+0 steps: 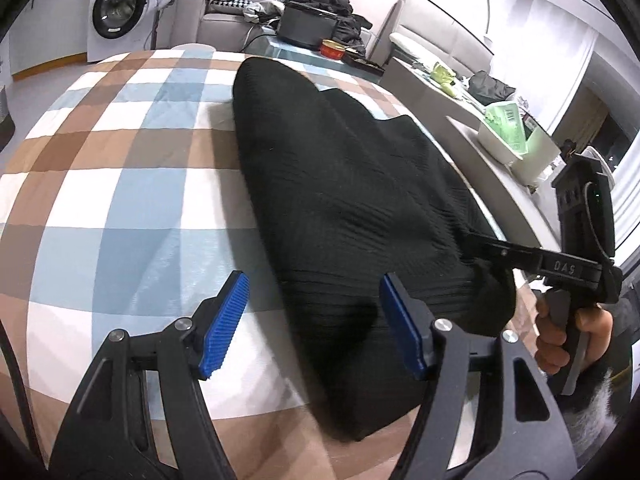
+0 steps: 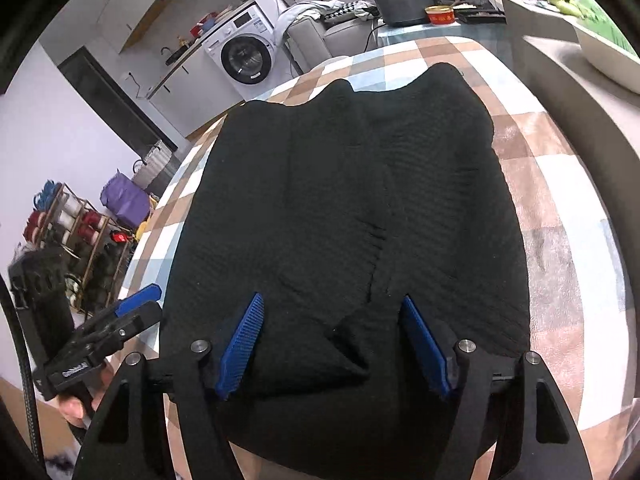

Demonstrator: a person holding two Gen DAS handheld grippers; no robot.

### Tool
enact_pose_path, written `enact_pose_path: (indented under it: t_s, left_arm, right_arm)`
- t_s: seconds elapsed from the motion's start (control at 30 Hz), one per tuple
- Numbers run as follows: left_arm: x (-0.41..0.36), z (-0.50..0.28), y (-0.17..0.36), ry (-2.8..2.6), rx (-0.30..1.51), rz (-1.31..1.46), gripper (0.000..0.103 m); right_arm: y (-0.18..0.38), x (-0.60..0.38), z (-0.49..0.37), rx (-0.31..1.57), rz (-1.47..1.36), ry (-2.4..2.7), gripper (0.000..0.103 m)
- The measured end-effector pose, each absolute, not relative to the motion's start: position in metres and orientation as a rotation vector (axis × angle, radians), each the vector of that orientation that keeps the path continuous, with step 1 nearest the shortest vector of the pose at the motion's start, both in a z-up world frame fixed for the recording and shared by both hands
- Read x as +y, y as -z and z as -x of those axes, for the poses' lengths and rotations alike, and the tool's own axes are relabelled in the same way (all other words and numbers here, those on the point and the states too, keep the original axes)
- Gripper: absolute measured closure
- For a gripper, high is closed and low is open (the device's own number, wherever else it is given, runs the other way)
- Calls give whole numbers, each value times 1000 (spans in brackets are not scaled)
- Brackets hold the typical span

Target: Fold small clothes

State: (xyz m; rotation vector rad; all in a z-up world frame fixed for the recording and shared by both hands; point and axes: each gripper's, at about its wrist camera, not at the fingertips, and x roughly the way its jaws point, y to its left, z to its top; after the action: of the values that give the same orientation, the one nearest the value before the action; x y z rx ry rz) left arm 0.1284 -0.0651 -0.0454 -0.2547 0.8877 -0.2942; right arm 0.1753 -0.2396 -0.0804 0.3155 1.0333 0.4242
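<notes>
Spread wide, both sets of jaws, nothing pinched in either. Left wrist view first: the left gripper [image 1: 314,322] straddles the near left edge of the black garment [image 1: 344,184], one blue pad over the checked cloth [image 1: 120,168], the other over the knit. That looks like a line-up on the hem, ready for a bite. The garment runs from 6 o'clock up toward 12, lying flat on the cloth. At 3 o'clock the right gripper [image 1: 486,246] comes in side-on, its finger low against the garment's right edge; a bit of fabric bulges just under it, though from here I can't tell how its jaws stand.

Right wrist view now: the right gripper [image 2: 332,344] sits over the garment's near hem, pads apart either side of a small raised fold of knit. Garment fills the centre, far edge toward 12, spread out on the cloth. Left gripper at 8 o'clock, off the garment's left edge. Both tools at the near corners suggests a fold away from the person is being set up.
</notes>
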Motion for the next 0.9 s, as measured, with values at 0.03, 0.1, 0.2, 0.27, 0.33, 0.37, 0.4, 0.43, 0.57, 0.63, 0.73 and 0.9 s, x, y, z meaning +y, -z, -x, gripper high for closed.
enact_pose_path:
  t_s: [0.03, 0.1, 0.2, 0.27, 0.33, 0.37, 0.4, 0.43, 0.57, 0.63, 0.73, 0.9]
  left_arm:
    - [-62, -130, 47, 288, 890, 262, 38]
    - [-58, -132, 50, 279, 896, 276, 38]
    - [-53, -133, 53, 258, 901, 276, 38]
    - [-49, -135, 52, 248, 898, 289, 38]
    - [-47, -135, 49, 243, 892, 298, 38]
    - [-47, -135, 48, 240, 889, 299, 38]
    - [-46, -135, 46, 240, 885, 301, 38]
    - [-46, -134, 45, 243, 881, 303, 38]
    - [-50, -135, 46, 247, 890, 293, 38]
    - [-55, -134, 48, 252, 900, 286, 38]
    - [-61, -134, 50, 253, 912, 270, 38]
    - [-62, -139, 54, 249, 924, 287, 38]
  right_arm:
    - [81, -239, -175, 1035, -313, -411, 39]
    - [80, -238, -176, 1027, -286, -383, 59]
    - [79, -238, -178, 1013, -316, -397, 94]
    - [61, -233, -171, 935, -267, -395, 95]
    - [39, -232, -164, 871, -250, -415, 96]
    - [23, -233, -156, 829, -236, -415, 96]
    - [11, -236, -149, 799, -234, -416, 96]
    - [4, -239, -142, 783, -233, -422, 97]
    - [1, -253, -104, 768, -154, -343, 97]
    - [29, -262, -99, 845, -136, -280, 97]
    - [74, -271, -111, 1013, -142, -261, 96]
    - [67, -289, -116, 998, -252, -345, 74]
